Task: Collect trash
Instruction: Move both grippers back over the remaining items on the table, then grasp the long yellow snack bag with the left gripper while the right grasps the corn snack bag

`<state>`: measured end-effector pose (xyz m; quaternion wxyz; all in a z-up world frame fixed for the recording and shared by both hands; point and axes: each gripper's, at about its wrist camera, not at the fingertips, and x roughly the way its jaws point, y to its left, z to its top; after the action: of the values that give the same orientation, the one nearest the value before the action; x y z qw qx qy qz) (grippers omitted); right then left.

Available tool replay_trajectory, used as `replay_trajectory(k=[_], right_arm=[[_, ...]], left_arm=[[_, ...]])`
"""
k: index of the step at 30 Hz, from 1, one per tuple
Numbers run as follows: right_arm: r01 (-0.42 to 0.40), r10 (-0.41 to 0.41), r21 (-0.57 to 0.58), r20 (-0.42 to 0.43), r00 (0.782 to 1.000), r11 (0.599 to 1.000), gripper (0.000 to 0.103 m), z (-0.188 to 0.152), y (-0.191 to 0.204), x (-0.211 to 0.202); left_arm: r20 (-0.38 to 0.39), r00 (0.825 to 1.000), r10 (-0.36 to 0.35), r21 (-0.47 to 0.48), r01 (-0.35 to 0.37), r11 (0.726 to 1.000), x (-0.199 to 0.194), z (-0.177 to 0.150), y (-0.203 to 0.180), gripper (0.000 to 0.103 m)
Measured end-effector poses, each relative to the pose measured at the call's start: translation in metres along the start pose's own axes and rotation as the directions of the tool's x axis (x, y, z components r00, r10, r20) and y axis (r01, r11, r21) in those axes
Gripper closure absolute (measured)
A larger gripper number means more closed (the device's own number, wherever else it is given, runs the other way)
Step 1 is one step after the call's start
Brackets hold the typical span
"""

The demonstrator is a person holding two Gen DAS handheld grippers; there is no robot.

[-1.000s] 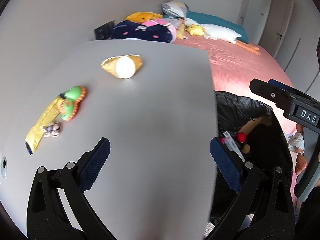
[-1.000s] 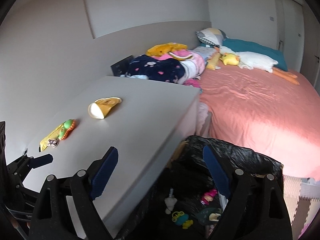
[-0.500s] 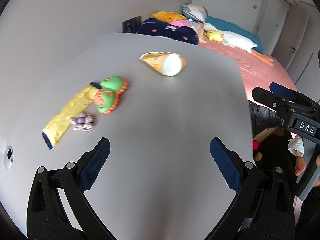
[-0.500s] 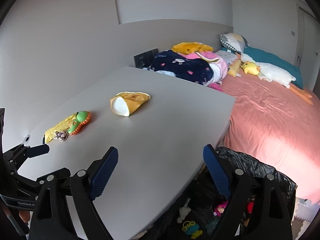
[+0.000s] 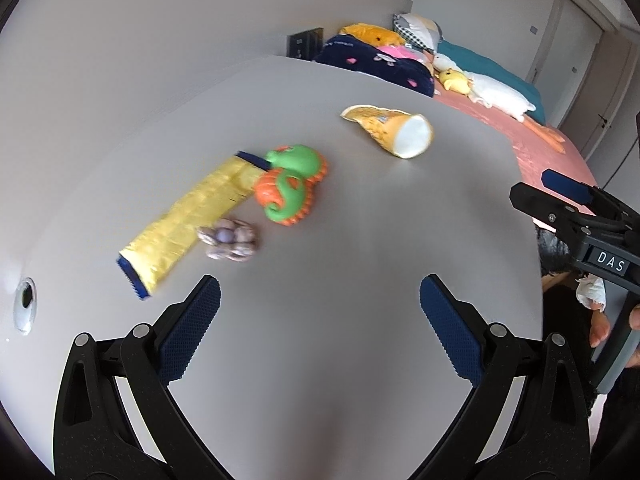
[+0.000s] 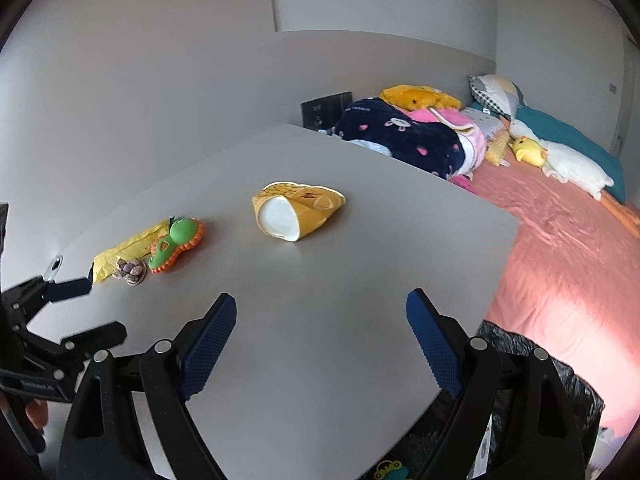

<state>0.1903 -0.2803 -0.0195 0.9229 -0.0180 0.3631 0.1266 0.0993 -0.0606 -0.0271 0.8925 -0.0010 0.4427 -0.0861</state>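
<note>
The left gripper (image 5: 320,304) and right gripper (image 6: 322,322) are held with fingers spread and nothing between them, above the grey table (image 5: 340,360). Farther on, a yellow wrapper (image 5: 188,220), a green-orange toy (image 5: 294,184) and a crushed paper cup (image 5: 394,130) are seen lying on the table. A black trash bag (image 6: 560,376) is positioned at the table's right edge.

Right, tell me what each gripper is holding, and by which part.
Nothing is held. The left gripper and right gripper both hang over the table with jaws spread wide and nothing between them.
</note>
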Motion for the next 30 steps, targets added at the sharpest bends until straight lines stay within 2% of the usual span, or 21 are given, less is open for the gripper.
replay_trajectory(k=[6, 12, 16, 24, 29, 30], right_arm=[[-0.01, 0.009, -0.03, -0.002, 1.0, 1.0, 0.016, 0.011, 0.006, 0.013], [-0.015, 0.012, -0.117, -0.024, 1.0, 0.993, 0.016, 0.022, 0.018, 0.033], [-0.012, 0.005, -0.166, -0.043, 0.999, 0.986, 0.016, 0.028, 0.024, 0.048], [-0.027, 0.013, -0.268, -0.053, 0.999, 0.963, 0.016, 0.038, 0.034, 0.075], [-0.037, 0.025, -0.359, -0.037, 0.999, 0.933, 0.016, 0.046, 0.041, 0.089], [-0.037, 0.024, -0.374, -0.038, 0.999, 0.927, 0.019, 0.047, 0.042, 0.092]], left_arm=[[0.004, 1.0, 0.025, 0.0, -0.025, 1.0, 0.0, 0.008, 0.022, 0.006], [0.001, 1.0, 0.03, -0.02, -0.03, 0.999, 0.004, 0.015, 0.049, 0.006], [-0.003, 0.998, 0.059, -0.022, -0.059, 0.998, 0.011, 0.018, 0.061, 0.007], [-0.061, 0.994, 0.095, 0.008, -0.095, 0.995, 0.04, 0.032, 0.077, 0.018], [-0.082, 0.992, 0.091, 0.001, -0.091, 0.996, 0.049, 0.04, 0.089, 0.021], [-0.088, 0.992, 0.092, 0.005, -0.092, 0.996, 0.052, 0.042, 0.091, 0.021]])
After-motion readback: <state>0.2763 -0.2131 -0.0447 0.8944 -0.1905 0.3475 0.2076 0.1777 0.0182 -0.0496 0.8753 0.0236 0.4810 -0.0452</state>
